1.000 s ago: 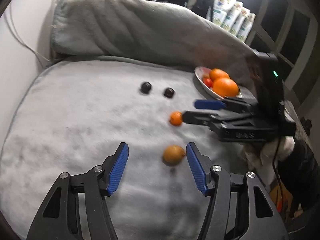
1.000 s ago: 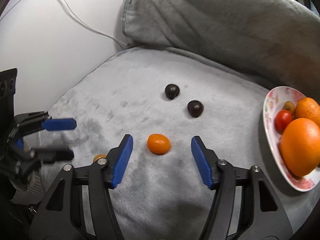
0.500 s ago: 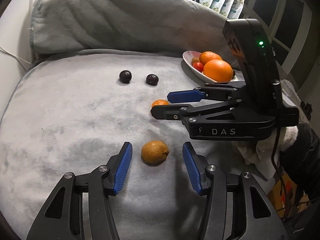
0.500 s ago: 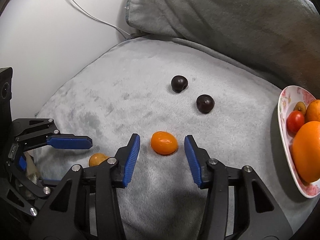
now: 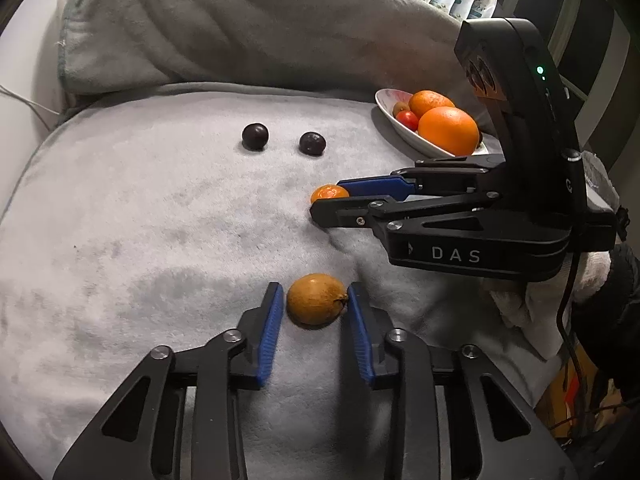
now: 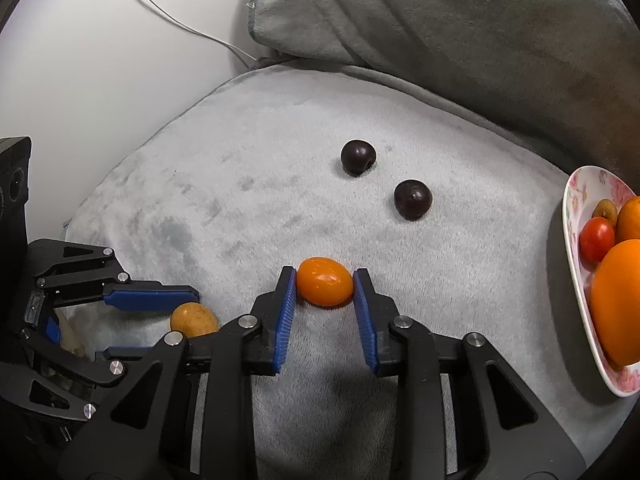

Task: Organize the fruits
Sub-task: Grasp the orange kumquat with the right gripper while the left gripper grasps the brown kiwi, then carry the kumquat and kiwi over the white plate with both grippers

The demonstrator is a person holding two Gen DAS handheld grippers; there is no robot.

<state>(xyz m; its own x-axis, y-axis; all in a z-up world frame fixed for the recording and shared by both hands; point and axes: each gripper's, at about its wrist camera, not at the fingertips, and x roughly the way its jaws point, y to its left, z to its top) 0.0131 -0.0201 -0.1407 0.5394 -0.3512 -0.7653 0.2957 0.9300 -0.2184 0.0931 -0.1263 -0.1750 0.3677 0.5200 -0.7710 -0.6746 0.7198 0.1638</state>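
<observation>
A shallow white plate point(image 6: 576, 240) with a pink flower print on its rim sits at the right edge of the grey plush blanket point(image 5: 140, 220). It holds a large round orange point(image 5: 448, 130) nearest the front, a smaller orange point(image 5: 430, 102) behind it, a glossy red cherry tomato point(image 6: 597, 234) and a small brownish fruit point(image 6: 605, 210) at the far end, all packed close together.

The blanket is soft, short-piled fleece, with darker brushed patches; a thicker grey folded blanket point(image 5: 240, 28) is heaped along its far side.

Two dark, nearly black round fruits point(image 5: 255, 136) point(image 5: 312, 143) lie loose and apart from each other on the far middle of the blanket.

The left tongs point(image 5: 316, 304) have just been closing, and their ribbed blue pads point(image 5: 272, 328) now touch both sides of a dull yellow-brown oval fruit point(image 5: 316, 299), which has a small stem nub and rests on the blanket in the near middle.

The right tongs point(image 6: 325, 288) have likewise just been closing and now pinch a smooth, shiny orange oval fruit point(image 6: 325, 281), which lies on the blanket to the right of and a little farther than the brown one.

The tongs' bodies are matte black with silver pivot screws.
</observation>
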